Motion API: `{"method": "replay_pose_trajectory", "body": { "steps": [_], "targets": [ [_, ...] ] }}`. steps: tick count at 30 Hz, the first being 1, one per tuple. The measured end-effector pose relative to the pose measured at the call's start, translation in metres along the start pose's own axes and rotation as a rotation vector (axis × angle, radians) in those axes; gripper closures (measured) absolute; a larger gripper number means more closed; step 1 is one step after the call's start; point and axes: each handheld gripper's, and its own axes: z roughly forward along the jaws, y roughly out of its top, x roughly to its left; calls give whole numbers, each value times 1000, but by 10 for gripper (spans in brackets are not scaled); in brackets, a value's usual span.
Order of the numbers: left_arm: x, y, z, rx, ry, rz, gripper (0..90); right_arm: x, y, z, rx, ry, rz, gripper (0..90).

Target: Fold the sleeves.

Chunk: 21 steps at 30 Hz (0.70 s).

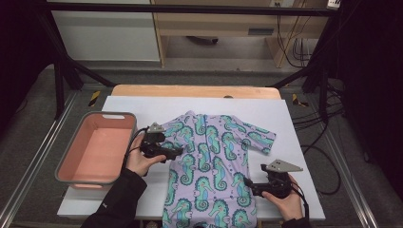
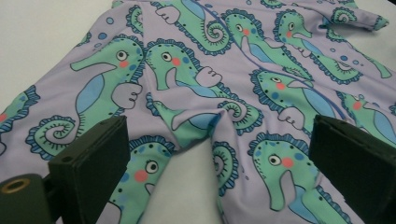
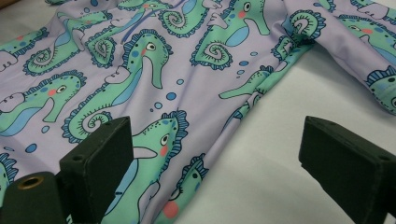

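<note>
A lilac child's swimsuit printed with green seahorses lies flat on the white sheet, collar away from me. My left gripper rests at the garment's left edge near the sleeve armpit, jaws open over the cloth. At the suit's lower right edge sits my right gripper, open, its jaws straddling the hem where cloth meets white sheet. Neither holds anything.
A pink tub with a grey rim stands at the left of the table, partly off the sheet. The wooden table edge shows at the back. Black frame legs and cables stand right.
</note>
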Motion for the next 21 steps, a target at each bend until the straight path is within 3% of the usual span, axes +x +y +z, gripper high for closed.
{"method": "replay_pose_trajectory", "body": {
  "steps": [12,18,21],
  "targets": [
    [23,0,12,12,77,-67,82,0,0,0,3,0,0,106],
    [32,-2,20,5,175,-71,157,1,-2,2,8,1,-7,106],
    [38,-3,23,4,224,-95,211,0,-2,1,8,3,-8,106]
  ]
}}
